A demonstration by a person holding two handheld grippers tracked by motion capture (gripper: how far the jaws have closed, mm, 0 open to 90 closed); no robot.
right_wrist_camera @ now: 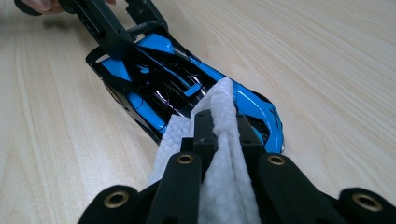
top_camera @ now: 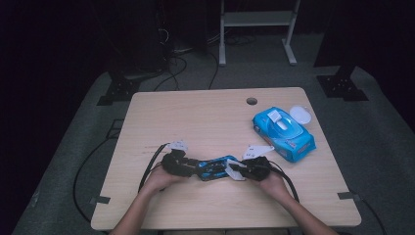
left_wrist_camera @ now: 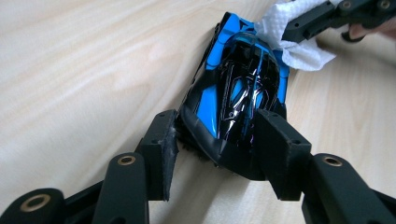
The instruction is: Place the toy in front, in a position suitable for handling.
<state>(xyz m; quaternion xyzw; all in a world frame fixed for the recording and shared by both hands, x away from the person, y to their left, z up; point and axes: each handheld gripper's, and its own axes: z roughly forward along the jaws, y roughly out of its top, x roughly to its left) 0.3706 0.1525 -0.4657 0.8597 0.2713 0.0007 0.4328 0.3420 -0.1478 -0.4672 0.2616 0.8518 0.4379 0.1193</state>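
Observation:
A blue and black toy car [top_camera: 213,168] lies on the wooden table [top_camera: 205,117] near its front edge, between my two grippers. My left gripper [top_camera: 193,169] holds one end of the car [left_wrist_camera: 238,88]: in the left gripper view its jaws [left_wrist_camera: 217,135] press on both sides of the body. My right gripper [top_camera: 235,170] is shut on a white wipe [right_wrist_camera: 224,177], and the wipe rests on the car's other end [right_wrist_camera: 163,79]. The wipe [left_wrist_camera: 289,42] and the right gripper [left_wrist_camera: 322,18] appear at the far end of the car in the left gripper view.
A blue pack of wipes [top_camera: 284,132] lies at the right of the table with its flap up, and a white round lid [top_camera: 300,115] sits beside it. A cable hole [top_camera: 251,101] is at the back. Cables trail off the front corners. A white frame [top_camera: 257,19] stands on the floor behind.

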